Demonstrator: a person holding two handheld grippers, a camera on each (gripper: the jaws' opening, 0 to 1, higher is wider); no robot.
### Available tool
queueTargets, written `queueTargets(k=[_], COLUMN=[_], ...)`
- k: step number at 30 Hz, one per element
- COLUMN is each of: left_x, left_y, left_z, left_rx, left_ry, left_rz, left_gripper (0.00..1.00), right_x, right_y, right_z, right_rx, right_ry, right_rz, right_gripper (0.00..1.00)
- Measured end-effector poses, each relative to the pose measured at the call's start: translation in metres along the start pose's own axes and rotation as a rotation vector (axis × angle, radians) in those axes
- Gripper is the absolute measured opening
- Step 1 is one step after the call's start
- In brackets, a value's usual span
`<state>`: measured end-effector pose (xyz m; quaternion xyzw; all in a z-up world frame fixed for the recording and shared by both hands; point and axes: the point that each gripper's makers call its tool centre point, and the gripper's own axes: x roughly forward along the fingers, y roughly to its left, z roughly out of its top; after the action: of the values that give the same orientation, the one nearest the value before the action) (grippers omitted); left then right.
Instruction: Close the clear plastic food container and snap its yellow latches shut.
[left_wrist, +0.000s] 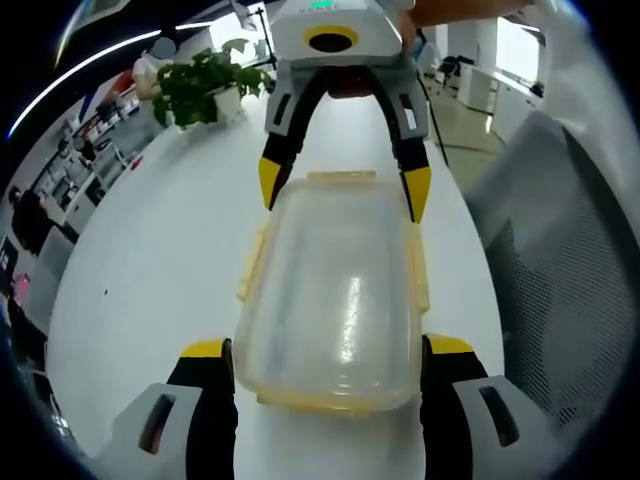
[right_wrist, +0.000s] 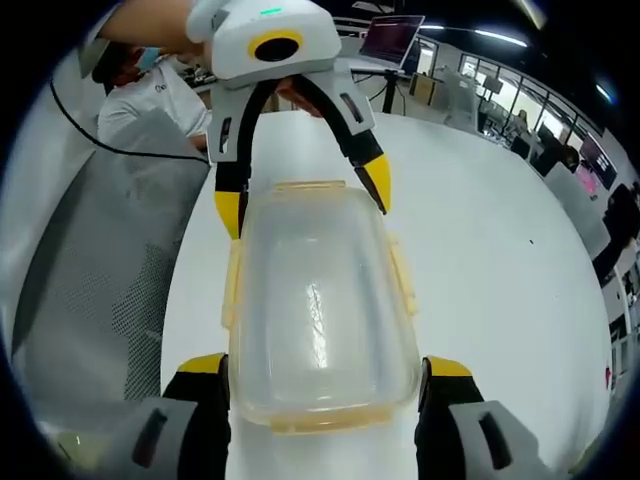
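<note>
The clear plastic container (left_wrist: 330, 290) (right_wrist: 318, 300) lies on the white table (left_wrist: 150, 270) (right_wrist: 500, 250) with its lid on. Yellow latches (left_wrist: 251, 262) (right_wrist: 402, 275) stick out from the lid's sides and ends. My left gripper (left_wrist: 327, 350) stands open, its yellow-tipped jaws astride the container's near end, close against both sides. In the right gripper view, the left gripper (right_wrist: 303, 198) straddles the far end. My right gripper (right_wrist: 326, 365) is open too, jaws flanking the opposite end. In the left gripper view, the right gripper (left_wrist: 343, 190) faces me across the container.
A grey mesh chair (left_wrist: 560, 280) (right_wrist: 100, 270) stands against one long edge of the table. A potted plant (left_wrist: 205, 85) sits at the table's far end. A person in white (right_wrist: 150, 95) sits beyond the chair. A laptop (right_wrist: 395, 38) is at the back.
</note>
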<state>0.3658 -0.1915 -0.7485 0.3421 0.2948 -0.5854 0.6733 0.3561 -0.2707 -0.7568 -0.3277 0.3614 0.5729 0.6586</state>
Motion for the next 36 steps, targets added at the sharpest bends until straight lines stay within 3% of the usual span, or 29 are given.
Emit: queueTargets(k=[20,36], left_x=[-0.045,-0.043], left_y=[-0.002,0.034], left_z=[-0.06,-0.065], left_rx=[-0.019,-0.005], left_ry=[-0.021,-0.022], left_rz=[0.013,0.001], left_gripper=[0.73,0.73], right_x=[0.038,0.045], right_y=[0.016,-0.018], right_z=[0.061,0.069], right_rx=[-0.021,-0.01], right_ry=[0.026,0.036], right_rz=[0.009,0.002], right_gripper=[0.76,0.76])
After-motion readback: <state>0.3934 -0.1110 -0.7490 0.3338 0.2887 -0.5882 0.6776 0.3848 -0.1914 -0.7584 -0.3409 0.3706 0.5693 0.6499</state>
